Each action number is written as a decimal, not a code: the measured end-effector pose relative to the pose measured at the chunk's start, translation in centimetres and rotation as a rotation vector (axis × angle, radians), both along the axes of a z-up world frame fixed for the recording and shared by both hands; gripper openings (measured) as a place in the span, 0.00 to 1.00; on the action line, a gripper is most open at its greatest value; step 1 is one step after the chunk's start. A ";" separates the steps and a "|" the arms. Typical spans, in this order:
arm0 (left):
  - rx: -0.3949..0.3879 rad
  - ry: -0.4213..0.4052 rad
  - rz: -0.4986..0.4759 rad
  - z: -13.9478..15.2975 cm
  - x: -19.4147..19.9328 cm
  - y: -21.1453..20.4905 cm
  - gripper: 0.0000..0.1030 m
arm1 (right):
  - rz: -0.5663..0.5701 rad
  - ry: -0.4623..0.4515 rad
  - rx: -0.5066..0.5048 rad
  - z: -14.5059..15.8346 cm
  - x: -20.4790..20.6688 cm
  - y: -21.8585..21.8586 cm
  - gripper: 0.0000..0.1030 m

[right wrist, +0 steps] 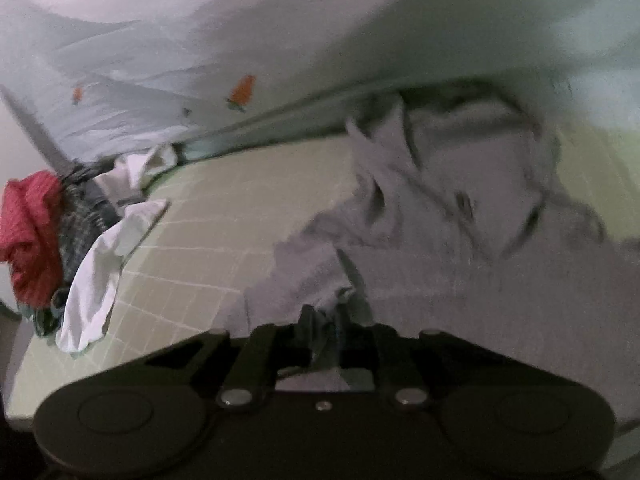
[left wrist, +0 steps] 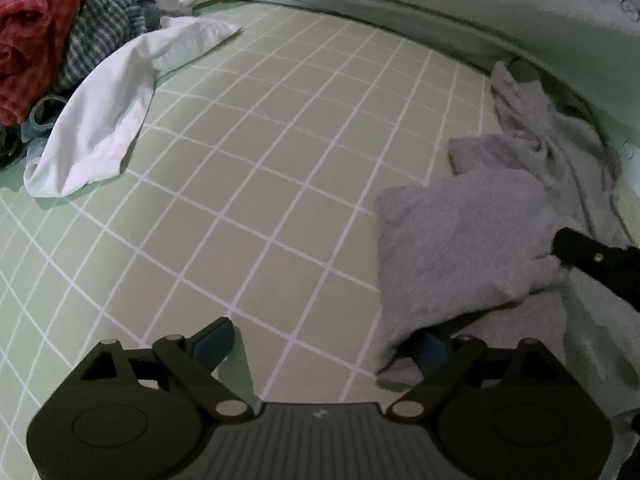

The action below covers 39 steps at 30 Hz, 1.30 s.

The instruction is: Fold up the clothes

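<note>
**Grey garment pinched on the checked sheet**

We work over a pale green sheet (left wrist: 256,184) crossed by a white grid, spread flat like a bed top. Beyond both grippers a light quilt (left wrist: 480,4) printed with carrots rises along the far edge. Ahead and to the left of the left gripper (left wrist: 320,344) lies a heap: a red cloth (left wrist: 32,36), a dark striped cloth (left wrist: 100,40) and a white shirt (left wrist: 104,120) spilling toward us.

We hold the left gripper tilted steeply down at the sheet, its jaws spread wide; its right finger sits under the near corner of the grey garment (left wrist: 460,248) without clamping it. The right gripper (right wrist: 324,320) slants down less steeply, and its jaws are closed tight on a bunched edge of that garment, cloth gathered between the pads.

The garment lies to the right of the left gripper and straight ahead of the right one. Its long axis runs away from us toward the quilt, the crumpled far end reaching that edge. The right view is blurred, so finer folds are unclear
</note>
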<state>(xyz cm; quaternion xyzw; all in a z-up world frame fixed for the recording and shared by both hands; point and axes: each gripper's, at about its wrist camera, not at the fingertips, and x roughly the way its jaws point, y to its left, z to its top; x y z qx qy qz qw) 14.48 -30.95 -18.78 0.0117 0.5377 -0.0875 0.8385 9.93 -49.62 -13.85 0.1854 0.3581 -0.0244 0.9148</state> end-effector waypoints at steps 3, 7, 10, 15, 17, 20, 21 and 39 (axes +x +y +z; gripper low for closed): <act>-0.014 -0.061 -0.031 1.6 -0.7 -0.8 0.90 | 0.003 -0.083 -0.078 2.4 -2.0 -0.3 0.08; -0.050 -0.133 -0.123 4.1 -2.7 -2.8 0.90 | -0.046 -0.180 -0.229 5.7 -5.6 -1.5 0.08; -0.054 -0.160 -0.212 4.9 -4.2 -4.8 0.91 | -0.114 -0.189 -0.319 6.7 -8.3 -3.3 0.08; -0.012 -0.098 -0.299 3.2 -5.6 -7.4 0.91 | -0.253 -0.040 -0.330 3.6 -10.5 -7.2 0.09; 0.024 -0.066 -0.307 2.0 -5.8 -7.9 0.91 | -0.291 0.063 -0.304 1.2 -10.7 -8.6 0.10; 0.013 0.002 -0.276 0.7 -5.5 -7.3 0.91 | -0.317 0.153 -0.279 -1.6 -11.1 -9.6 0.18; -0.005 0.019 -0.262 0.6 -5.4 -7.0 0.92 | -0.318 0.157 -0.284 -1.7 -11.2 -9.5 0.22; -0.265 -0.126 -0.266 6.9 -5.3 -5.2 0.96 | -0.337 0.204 -0.330 -0.4 -10.4 -9.1 0.76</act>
